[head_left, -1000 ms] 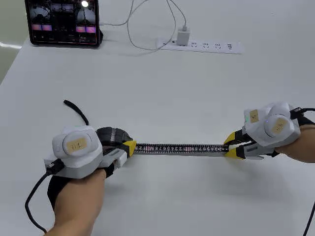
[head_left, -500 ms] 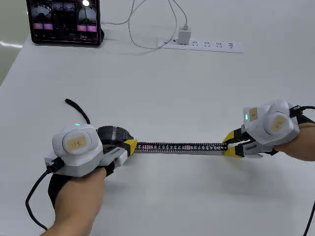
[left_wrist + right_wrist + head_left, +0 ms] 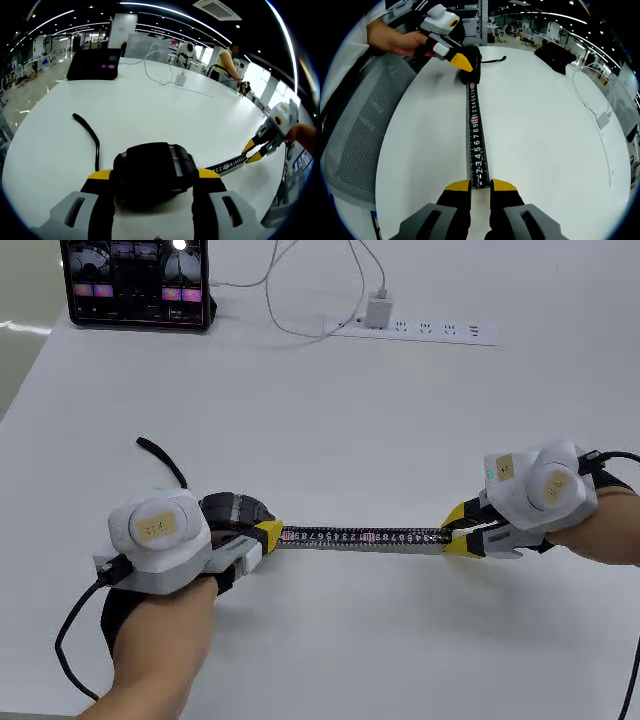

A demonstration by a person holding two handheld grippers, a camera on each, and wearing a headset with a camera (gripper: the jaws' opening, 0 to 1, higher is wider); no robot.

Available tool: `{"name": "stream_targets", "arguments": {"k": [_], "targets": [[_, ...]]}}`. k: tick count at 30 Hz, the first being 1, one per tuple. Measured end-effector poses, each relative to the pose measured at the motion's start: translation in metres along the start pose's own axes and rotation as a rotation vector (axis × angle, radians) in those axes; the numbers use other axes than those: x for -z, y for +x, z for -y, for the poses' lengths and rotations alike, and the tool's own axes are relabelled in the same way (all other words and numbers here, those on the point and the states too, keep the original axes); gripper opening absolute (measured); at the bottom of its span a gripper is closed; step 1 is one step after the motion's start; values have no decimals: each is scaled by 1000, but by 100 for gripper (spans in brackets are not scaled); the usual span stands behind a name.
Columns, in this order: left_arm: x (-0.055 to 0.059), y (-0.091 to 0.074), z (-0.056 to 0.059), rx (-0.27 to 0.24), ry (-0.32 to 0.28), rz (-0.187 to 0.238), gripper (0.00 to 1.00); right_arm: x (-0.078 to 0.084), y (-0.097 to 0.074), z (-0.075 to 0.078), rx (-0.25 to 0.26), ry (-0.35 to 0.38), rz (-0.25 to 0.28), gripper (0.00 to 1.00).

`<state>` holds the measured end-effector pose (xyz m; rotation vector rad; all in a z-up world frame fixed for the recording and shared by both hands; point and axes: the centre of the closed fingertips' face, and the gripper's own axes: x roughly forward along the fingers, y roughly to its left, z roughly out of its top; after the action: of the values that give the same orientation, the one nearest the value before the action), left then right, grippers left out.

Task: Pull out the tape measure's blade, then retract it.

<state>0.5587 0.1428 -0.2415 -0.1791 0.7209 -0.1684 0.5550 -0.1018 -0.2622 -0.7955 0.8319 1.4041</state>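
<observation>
Since the blade (image 3: 360, 537) is drawn out of the tape measure case (image 3: 235, 512) and lies flat along the white table (image 3: 330, 430), the pull looks done or nearly so, and the retract has not finished. The case sits at the left end of the blade, clamped between the jaws of the left gripper (image 3: 152, 175), whose yellow tips press on its two sides. The free end of the blade is pinched between the closed jaws of the right gripper (image 3: 480, 186), well apart from the case.

The relation that matters is the blade's long axis. It runs straight from one gripper to the other, left to right across the bench in the head view and dead ahead of the jaws in the right gripper view. Any coming move, a further pull or feeding the blade home, would have to follow that line, or the blade may twist or kink. The right gripper is the one at the free end, so I judge it would do the travelling while the left one holds the case steady.

A black wrist strap (image 3: 160, 462) trails from the case across the table behind the left gripper. Farther back stand a tablet (image 3: 135, 280) and a power strip (image 3: 410, 330) with a white cable.

The end hook is hidden between the right jaws. Whether a lock on the case is engaged cannot be told. The numbers nearest the case are too small to read.
</observation>
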Motion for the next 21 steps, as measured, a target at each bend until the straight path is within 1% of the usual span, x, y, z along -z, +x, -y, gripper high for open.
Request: {"name": "stream_targets", "arguments": {"k": [8, 21], "targets": [[0, 0, 0, 4, 0, -1, 58, -7, 5, -2, -6, 0, 6, 10], [-1, -1, 0, 10, -5, -2, 58, -21, 11, -2, -16, 21, 32, 10]]}}
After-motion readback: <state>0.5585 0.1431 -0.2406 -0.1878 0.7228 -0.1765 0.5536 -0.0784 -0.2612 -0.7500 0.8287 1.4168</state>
